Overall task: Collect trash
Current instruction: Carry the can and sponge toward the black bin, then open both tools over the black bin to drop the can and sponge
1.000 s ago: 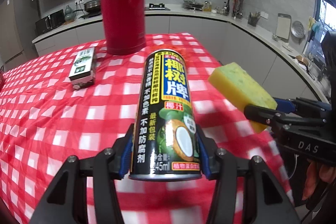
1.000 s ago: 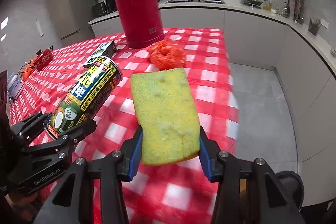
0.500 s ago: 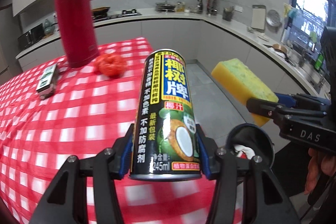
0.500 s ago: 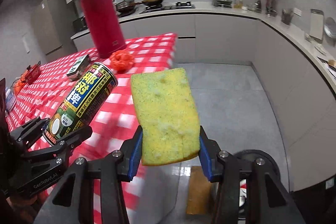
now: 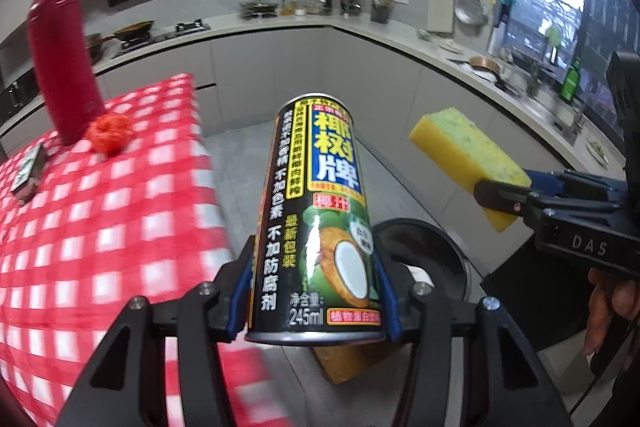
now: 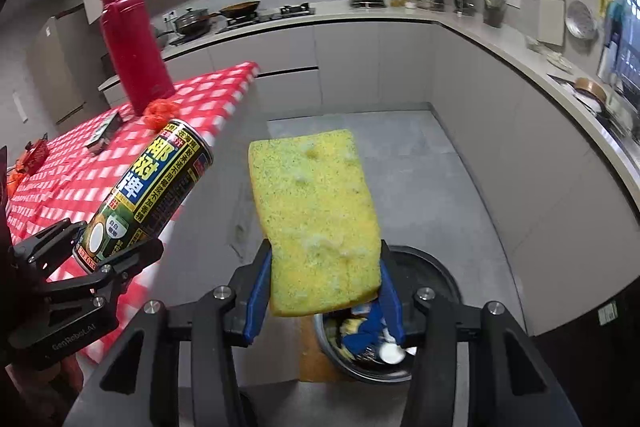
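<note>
The left gripper (image 5: pixel 314 301) is clamping a can (image 5: pixel 316 219); the right gripper (image 6: pixel 322 291) is pinching a sponge (image 6: pixel 316 219); both are hanging past the table (image 5: pixel 100 227) edge, above a bin (image 6: pixel 432 267) holding trash.

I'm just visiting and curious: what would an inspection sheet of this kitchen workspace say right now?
Surface: table under red-and-white checked cloth, grey tiled floor beside it.
Job's things: drink can in left gripper; yellow sponge in right gripper; round trash bin on the floor below, already holding rubbish.
Clutter: red thermos, orange crumpled wad, small dark box on the table.
Grippers: both fingers clamped on their items, held beyond the table edge.
Cables: nothing seen.
Surroundings: grey cabinets, stove with pans, range hood, window.
</note>
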A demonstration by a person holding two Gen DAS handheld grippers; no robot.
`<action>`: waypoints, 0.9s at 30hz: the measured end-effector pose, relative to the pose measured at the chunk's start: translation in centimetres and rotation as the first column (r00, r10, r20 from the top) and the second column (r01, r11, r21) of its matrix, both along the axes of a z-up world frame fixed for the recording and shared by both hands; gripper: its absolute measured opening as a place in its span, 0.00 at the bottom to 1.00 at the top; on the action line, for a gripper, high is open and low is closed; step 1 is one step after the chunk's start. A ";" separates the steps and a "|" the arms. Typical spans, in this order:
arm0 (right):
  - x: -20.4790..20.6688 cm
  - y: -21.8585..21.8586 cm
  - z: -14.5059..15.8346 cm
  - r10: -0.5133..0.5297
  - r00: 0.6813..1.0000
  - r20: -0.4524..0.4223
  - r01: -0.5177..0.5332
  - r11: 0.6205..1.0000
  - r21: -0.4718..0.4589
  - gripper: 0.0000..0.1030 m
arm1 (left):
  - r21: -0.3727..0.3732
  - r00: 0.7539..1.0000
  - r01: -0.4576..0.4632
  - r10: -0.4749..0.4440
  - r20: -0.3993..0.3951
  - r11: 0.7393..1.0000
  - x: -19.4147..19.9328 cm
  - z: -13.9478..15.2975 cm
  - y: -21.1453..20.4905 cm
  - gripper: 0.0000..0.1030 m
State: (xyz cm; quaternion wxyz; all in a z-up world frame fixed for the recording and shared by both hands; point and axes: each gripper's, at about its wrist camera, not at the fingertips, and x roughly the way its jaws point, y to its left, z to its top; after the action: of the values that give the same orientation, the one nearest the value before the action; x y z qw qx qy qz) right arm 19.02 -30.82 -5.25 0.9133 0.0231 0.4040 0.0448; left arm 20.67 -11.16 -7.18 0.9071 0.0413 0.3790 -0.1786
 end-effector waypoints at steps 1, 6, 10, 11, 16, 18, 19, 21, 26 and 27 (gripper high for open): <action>-0.3 -0.8 -0.2 -0.007 1.000 -0.004 0.007 1.000 0.000 0.48 | 0.003 1.000 0.009 -0.009 -0.005 1.000 -0.2 -0.3 -0.8 0.52; -1.8 -5.2 -1.5 -0.036 0.999 -0.029 0.036 0.999 -0.004 0.48 | 0.008 0.998 0.045 -0.044 -0.048 0.999 -0.8 -2.5 -4.5 0.52; -2.2 -8.2 -3.4 -0.039 0.997 -0.067 0.038 0.999 -0.008 0.48 | 0.018 0.994 0.070 -0.068 -0.083 0.997 -1.1 -4.1 -7.1 0.52; -2.1 -8.6 -4.0 -0.037 0.996 -0.076 0.036 0.999 -0.014 0.48 | 0.020 0.993 0.077 -0.074 -0.094 0.997 -1.2 -4.7 -7.8 0.52; -1.4 -10.8 -8.1 -0.003 0.989 -0.150 -0.001 1.000 -0.025 0.48 | 0.036 0.979 0.113 -0.105 -0.174 0.993 -0.6 -8.1 -10.8 0.52; -1.0 -11.2 -9.8 0.011 0.984 -0.177 -0.017 0.999 -0.036 0.48 | 0.034 0.971 0.115 -0.105 -0.214 0.993 0.0 -9.5 -11.4 0.52; -0.9 -11.6 -10.7 0.019 0.982 -0.189 -0.026 0.999 -0.038 0.48 | 0.042 0.968 0.118 -0.106 -0.226 0.992 0.1 -10.1 -11.7 0.52; -0.4 -12.2 -12.2 0.030 0.977 -0.212 -0.038 0.999 -0.038 0.48 | 0.054 0.960 0.131 -0.113 -0.256 0.990 0.5 -11.3 -12.3 0.52; 0.9 -12.8 -15.2 0.063 0.965 -0.256 -0.076 0.996 -0.042 0.48 | 0.085 0.942 0.153 -0.120 -0.313 0.985 1.1 -13.7 -13.5 0.52; 1.3 -12.6 -15.7 0.076 0.961 -0.264 -0.091 0.995 -0.046 0.49 | 0.087 0.938 0.156 -0.120 -0.325 0.984 1.5 -14.0 -13.9 0.52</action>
State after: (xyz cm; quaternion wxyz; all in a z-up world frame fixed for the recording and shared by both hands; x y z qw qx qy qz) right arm 20.27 -43.44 -21.00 0.8495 -0.0146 0.5229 0.0683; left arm 22.14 -25.10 -21.19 0.8156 0.0889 0.5257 -0.2249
